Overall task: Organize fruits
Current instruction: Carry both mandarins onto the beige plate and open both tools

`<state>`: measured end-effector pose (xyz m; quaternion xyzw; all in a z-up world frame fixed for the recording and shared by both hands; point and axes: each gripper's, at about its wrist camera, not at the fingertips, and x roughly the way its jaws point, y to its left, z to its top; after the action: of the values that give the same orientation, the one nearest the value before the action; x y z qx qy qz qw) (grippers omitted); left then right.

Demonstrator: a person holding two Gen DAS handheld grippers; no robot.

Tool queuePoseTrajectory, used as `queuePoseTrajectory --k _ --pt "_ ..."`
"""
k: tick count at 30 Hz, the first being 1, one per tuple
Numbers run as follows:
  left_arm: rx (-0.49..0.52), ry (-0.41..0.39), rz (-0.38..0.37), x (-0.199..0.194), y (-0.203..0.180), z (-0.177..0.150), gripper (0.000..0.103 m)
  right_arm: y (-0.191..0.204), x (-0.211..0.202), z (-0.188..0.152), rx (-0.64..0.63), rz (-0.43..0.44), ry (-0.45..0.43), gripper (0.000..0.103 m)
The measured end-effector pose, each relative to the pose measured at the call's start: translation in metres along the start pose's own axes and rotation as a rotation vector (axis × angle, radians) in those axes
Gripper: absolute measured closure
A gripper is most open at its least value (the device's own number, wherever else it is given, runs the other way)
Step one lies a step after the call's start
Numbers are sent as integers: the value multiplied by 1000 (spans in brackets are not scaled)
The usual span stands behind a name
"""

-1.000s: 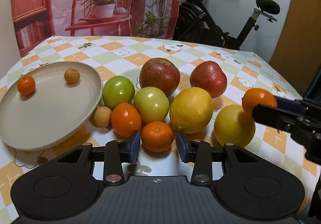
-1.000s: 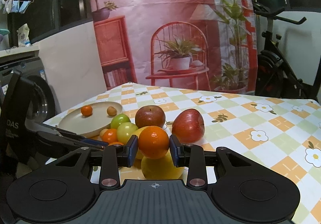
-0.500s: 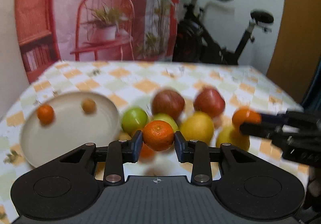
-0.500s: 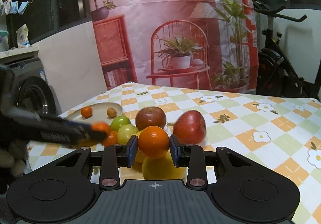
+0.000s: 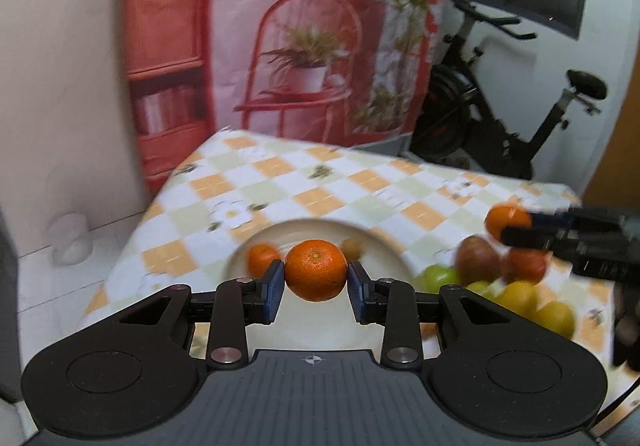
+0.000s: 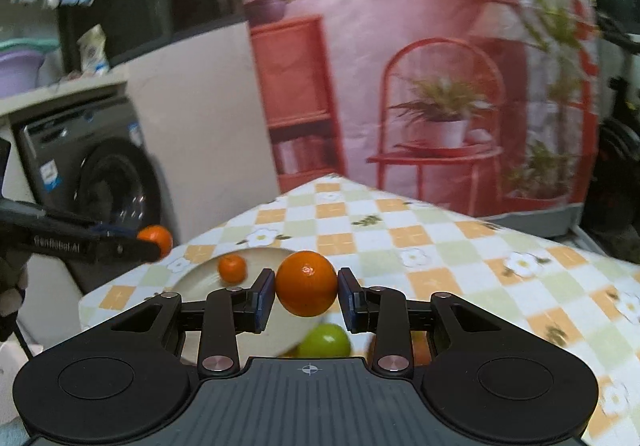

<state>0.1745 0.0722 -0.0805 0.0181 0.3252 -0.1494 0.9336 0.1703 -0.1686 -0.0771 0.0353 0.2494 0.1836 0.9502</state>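
Above the plate: both grippers aloft, each carrying fruit.
Left gripper (image 5: 315,286): pads clamped on a mandarin (image 5: 315,275), in the air over the plate (image 5: 384,246).
Right gripper (image 6: 307,295): pads clamped on an orange (image 6: 306,283), near the plate's edge.
Done: a small orange fruit (image 5: 262,259) and a brown fruit (image 5: 353,247) lie on the plate.
Left: both held fruits to set down; apples (image 5: 478,260), green fruit (image 5: 440,277) and lemons (image 5: 554,318) remain piled on the cloth (image 5: 320,182).

A lived-in home: a table (image 6: 460,246) under a checked floral tablecloth stands before a printed backdrop (image 6: 420,46) of a red chair and potted plant, with a front-loading washing machine (image 6: 100,174) at 1 side and an exercise bike (image 5: 500,118) behind its far corner.
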Motion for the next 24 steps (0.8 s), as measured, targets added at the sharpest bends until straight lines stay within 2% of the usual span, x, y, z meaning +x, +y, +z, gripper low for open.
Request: queuePoseTrajectory --k 4,19,24 --pt "11 -22 -6 11 17 -1 67 12 38 12 -86 17 113 72" --pt "48 105 -47 82 47 -16 67 28 148 9 -188 0 417 72" --pt "49 113 -55 96 51 -16 67 28 166 8 -198 -14 459 72"
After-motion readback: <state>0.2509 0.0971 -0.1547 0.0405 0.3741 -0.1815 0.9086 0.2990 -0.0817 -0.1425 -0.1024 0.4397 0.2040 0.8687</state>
